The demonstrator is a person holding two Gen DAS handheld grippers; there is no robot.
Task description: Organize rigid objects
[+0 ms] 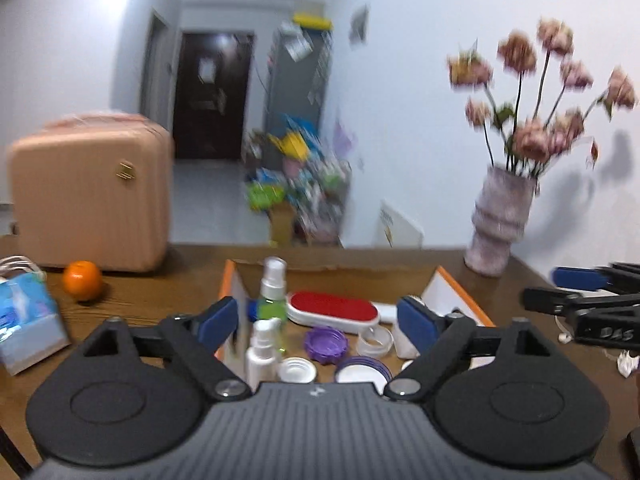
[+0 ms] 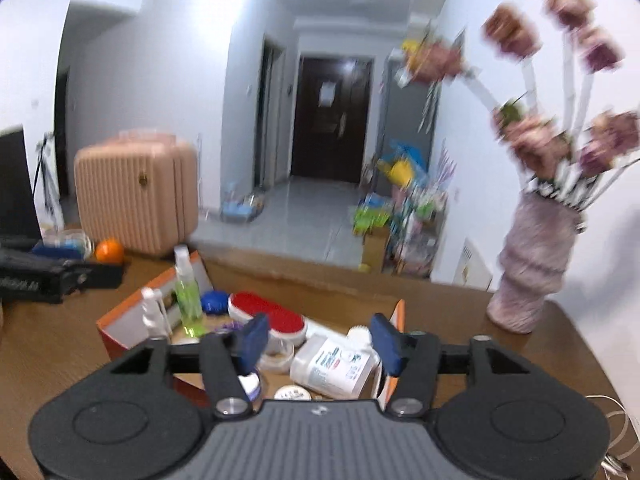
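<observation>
An open orange-edged cardboard box (image 1: 460, 292) (image 2: 120, 316) on the wooden table holds a green spray bottle (image 1: 273, 292) (image 2: 187, 296), a white spray bottle (image 1: 262, 354) (image 2: 153, 314), a red-topped white case (image 1: 333, 311) (image 2: 266, 314), a purple lid (image 1: 325, 343), white lids and jars, and a lying white labelled bottle (image 2: 334, 366). My left gripper (image 1: 318, 322) is open and empty above the box. My right gripper (image 2: 320, 342) is open and empty above the box's right part; it also shows in the left wrist view (image 1: 568, 290).
A pink suitcase (image 1: 90, 196) (image 2: 136, 200) and an orange (image 1: 82, 280) (image 2: 109, 251) stand at the back left. A blue tissue pack (image 1: 26, 320) lies left. A vase of flowers (image 1: 500, 224) (image 2: 534, 268) stands at the back right. White cables (image 2: 618, 420) lie far right.
</observation>
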